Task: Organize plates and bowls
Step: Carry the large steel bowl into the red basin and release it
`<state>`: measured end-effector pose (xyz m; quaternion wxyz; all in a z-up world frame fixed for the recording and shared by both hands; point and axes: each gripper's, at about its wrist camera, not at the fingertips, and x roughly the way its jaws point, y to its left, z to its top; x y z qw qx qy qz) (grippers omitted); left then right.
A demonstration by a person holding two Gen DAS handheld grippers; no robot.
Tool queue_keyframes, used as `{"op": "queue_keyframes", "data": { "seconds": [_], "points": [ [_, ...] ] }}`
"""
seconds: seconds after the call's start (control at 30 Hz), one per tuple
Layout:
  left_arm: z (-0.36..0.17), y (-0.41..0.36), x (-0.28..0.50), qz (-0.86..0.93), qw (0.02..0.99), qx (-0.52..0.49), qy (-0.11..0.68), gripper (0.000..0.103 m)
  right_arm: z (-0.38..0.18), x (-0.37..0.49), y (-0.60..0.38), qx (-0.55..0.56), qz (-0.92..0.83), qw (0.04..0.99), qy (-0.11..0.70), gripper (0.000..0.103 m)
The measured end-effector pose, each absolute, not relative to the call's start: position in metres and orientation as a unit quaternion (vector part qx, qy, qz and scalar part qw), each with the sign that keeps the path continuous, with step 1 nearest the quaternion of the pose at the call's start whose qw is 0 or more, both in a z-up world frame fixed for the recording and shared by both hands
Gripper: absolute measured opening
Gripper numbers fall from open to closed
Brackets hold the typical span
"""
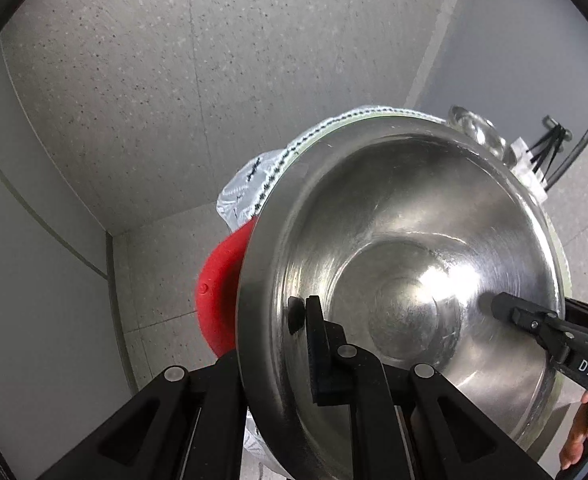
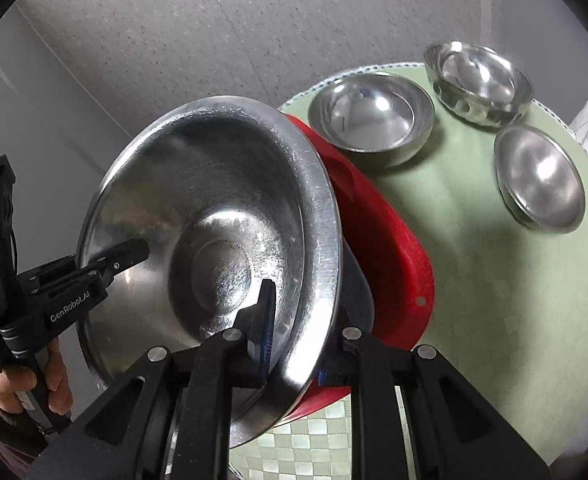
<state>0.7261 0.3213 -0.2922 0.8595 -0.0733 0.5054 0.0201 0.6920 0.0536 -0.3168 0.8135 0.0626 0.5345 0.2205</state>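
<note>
A large steel basin is held up between both grippers, tilted, above a red plastic basin on the round green table. My left gripper is shut on the basin's left rim, one finger inside and one outside. My right gripper is shut on the opposite rim. The right gripper shows in the left wrist view, the left gripper in the right wrist view. The red basin also shows in the left wrist view.
Three smaller steel bowls stand on the table: one at the back middle, one at the back right, one at the right. The table edge has a white trimmed cloth. Speckled floor lies beyond.
</note>
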Motion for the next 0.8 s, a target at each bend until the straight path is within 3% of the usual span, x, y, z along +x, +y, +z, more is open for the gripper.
{"op": "queue_keyframes", "data": {
  "seconds": [0.27,0.37,0.47,0.53,0.57,0.63,0.67,0.7,0.8],
  "points": [
    [-0.309,0.302,0.762,0.024,0.846,-0.065,0.529,0.006,-0.335,0.701,0.059,0.06,0.203,0.805,0.555,0.019],
    [-0.314,0.294,0.768,0.023,0.846,-0.064,0.528,0.012,-0.335,0.704,0.06,0.062,0.197,0.805,0.556,0.019],
    [-0.314,0.29,0.768,0.015,0.846,-0.07,0.528,0.023,-0.335,0.703,0.059,0.069,0.202,0.804,0.555,0.023],
    [-0.311,0.29,0.763,0.011,0.846,-0.079,0.527,0.039,-0.334,0.704,0.059,0.069,0.202,0.803,0.556,0.028],
    [-0.308,0.289,0.761,0.008,0.847,-0.083,0.524,0.044,-0.333,0.704,0.057,0.069,0.204,0.803,0.555,0.034],
    [-0.301,0.289,0.758,0.009,0.852,-0.081,0.517,0.066,-0.328,0.702,0.062,0.07,0.209,0.805,0.551,0.049],
    [-0.294,0.291,0.753,0.017,0.858,-0.074,0.509,0.071,-0.325,0.702,0.061,0.069,0.209,0.808,0.547,0.06],
    [-0.29,0.29,0.752,0.021,0.862,-0.072,0.502,0.075,-0.321,0.701,0.061,0.069,0.209,0.812,0.541,0.065],
    [-0.282,0.288,0.752,0.018,0.867,-0.079,0.492,0.077,-0.312,0.699,0.058,0.074,0.216,0.816,0.532,0.068]
  ]
}}
